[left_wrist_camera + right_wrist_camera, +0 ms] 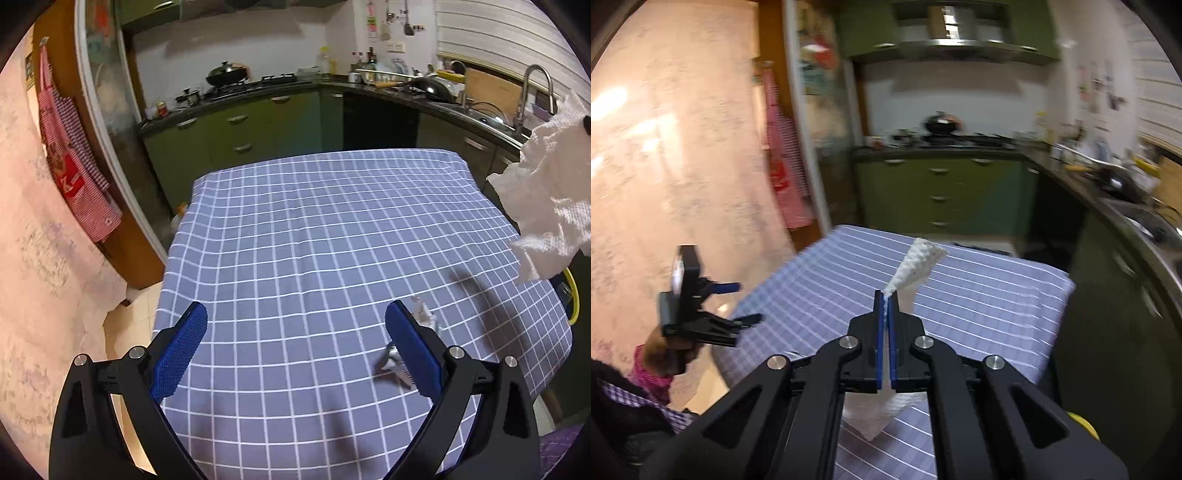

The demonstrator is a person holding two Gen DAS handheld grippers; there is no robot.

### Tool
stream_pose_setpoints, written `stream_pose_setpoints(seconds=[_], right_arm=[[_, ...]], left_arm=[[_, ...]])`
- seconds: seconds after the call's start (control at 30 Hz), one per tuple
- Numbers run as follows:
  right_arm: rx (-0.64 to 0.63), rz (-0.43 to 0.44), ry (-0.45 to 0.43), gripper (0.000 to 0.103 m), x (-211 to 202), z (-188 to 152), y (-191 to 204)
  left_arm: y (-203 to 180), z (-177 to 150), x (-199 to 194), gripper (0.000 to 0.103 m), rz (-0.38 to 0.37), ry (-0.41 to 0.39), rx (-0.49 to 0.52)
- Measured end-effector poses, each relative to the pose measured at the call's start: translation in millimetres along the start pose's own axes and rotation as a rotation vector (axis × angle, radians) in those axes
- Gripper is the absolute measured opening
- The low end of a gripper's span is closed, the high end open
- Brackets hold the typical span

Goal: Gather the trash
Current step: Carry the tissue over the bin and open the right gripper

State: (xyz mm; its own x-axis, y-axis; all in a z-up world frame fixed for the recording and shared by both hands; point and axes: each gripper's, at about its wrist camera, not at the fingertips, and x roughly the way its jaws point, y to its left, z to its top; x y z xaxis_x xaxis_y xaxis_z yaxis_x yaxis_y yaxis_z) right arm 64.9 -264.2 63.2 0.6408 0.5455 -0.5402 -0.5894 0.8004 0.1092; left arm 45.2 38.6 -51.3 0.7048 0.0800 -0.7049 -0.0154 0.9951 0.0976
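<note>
My right gripper [886, 295] is shut on a white paper towel [918, 264], held above the table with the blue checked cloth [997, 314]. The towel also hangs in the air at the right edge of the left wrist view [546, 199]. My left gripper [295, 325] is open and empty, low over the cloth [314, 229]. A small crumpled silver wrapper [397, 360] lies on the cloth, partly hidden behind the left gripper's right finger [413, 347]. The left gripper shows at the left of the right wrist view [746, 302].
Green kitchen cabinets [240, 125] and a dark counter with a wok [227, 74] stand beyond the table. A sink with a tap [532, 92] is at the right. A red checked apron [74, 158] hangs on the left wall. A yellow rim [574, 295] shows past the table's right edge.
</note>
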Motion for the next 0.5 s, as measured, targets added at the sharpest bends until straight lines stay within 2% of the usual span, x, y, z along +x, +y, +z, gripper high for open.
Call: stream_pose_setpoints(seconds=[0.3, 0.5], right_arm=[[0.183, -0.238, 0.029, 0.002, -48, -49, -85], [0.311, -0.331, 0.077, 0.002, -53, -89, -138]], left_arm=[[-30, 11, 7, 0.096, -0.051, 0.002, 0.045], [-53, 20, 5, 0.096, -0.072, -0.005, 0.084]])
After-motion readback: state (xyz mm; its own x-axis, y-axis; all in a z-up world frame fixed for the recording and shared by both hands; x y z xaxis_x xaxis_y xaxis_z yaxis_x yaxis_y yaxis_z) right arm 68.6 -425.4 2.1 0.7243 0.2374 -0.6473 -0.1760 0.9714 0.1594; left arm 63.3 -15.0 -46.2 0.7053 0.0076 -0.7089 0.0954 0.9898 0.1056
